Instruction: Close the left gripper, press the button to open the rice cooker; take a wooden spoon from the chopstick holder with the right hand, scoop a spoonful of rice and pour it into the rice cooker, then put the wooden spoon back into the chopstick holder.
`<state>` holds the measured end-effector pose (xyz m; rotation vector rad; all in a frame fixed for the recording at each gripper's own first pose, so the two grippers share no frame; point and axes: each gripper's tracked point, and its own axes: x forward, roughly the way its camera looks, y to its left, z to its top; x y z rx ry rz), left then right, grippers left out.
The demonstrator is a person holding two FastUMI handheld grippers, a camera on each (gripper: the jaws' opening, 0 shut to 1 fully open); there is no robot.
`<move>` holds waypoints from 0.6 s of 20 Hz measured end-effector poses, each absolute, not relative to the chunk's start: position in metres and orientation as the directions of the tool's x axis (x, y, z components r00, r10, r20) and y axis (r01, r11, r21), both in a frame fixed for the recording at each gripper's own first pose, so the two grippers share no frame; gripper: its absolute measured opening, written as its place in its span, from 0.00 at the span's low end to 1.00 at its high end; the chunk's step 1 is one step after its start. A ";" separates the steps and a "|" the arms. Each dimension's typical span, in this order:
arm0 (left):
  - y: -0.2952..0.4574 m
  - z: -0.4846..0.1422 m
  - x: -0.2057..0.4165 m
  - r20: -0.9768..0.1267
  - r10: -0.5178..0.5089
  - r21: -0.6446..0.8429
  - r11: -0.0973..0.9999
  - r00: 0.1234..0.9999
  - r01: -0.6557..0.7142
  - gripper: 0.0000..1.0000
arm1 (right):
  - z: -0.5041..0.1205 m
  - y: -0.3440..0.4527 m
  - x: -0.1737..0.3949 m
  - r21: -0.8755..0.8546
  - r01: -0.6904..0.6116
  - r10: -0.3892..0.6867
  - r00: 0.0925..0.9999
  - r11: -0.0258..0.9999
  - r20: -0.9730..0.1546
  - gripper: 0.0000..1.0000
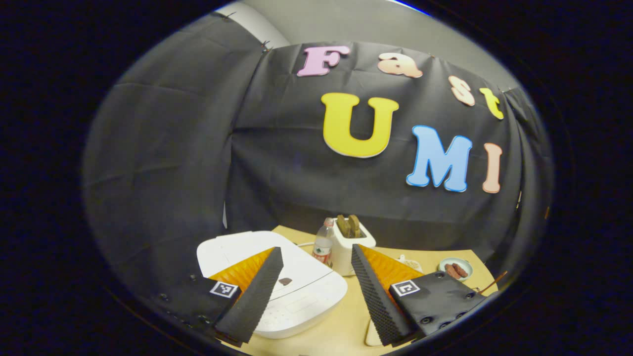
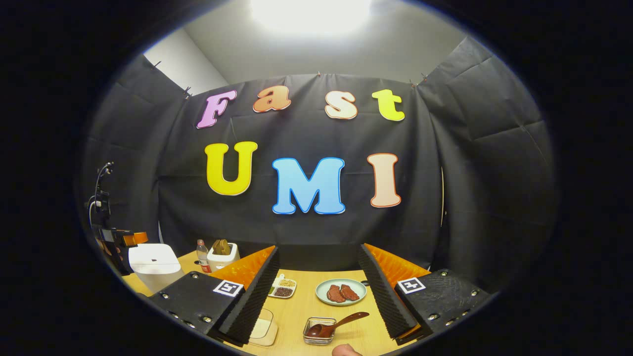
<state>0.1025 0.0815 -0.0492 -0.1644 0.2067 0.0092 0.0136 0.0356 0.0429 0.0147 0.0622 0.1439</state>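
Observation:
In the left gripper view the white rice cooker (image 1: 296, 291) sits with its lid down, a small dark button (image 1: 285, 281) on top. My left gripper (image 1: 316, 249) hovers over it, open, its left finger (image 1: 254, 291) above the lid. In the right gripper view a dark wooden spoon (image 2: 341, 322) rests with its bowl in a small clear glass holder (image 2: 311, 336). My right gripper (image 2: 319, 249) is open above the table, nothing between its fingers. The cooker (image 2: 153, 264) stands far left there, with the left gripper (image 2: 118, 242) beside it.
A white toaster (image 1: 348, 242) with brown slices and a water bottle (image 1: 324, 244) stand behind the cooker. On the wooden table lie a plate of meat pieces (image 2: 341, 291), a divided dish of grains (image 2: 283, 288) and a clear tub (image 2: 262, 329). A fingertip (image 2: 346, 350) shows at the bottom edge.

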 end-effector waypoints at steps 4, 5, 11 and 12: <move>0.064 0.004 0.065 -0.093 -0.041 -0.105 0.994 0.995 0.031 0.99 | 0.048 0.046 0.005 0.055 -0.135 0.137 0.990 0.989 -0.028 0.98; 0.059 0.014 0.056 -0.059 -0.047 -0.089 0.995 0.997 0.041 0.99 | 0.048 0.046 0.004 0.053 -0.129 0.131 0.991 0.990 -0.020 0.98; 0.024 0.056 0.000 0.074 -0.077 -0.054 0.995 0.994 0.081 0.96 | 0.041 0.054 -0.008 0.073 -0.114 0.114 0.993 0.991 -0.005 0.98; 0.019 0.059 -0.002 0.084 -0.081 -0.038 0.996 0.993 0.084 0.96 | 0.041 0.057 -0.010 0.091 -0.120 0.121 0.993 0.989 -0.006 0.97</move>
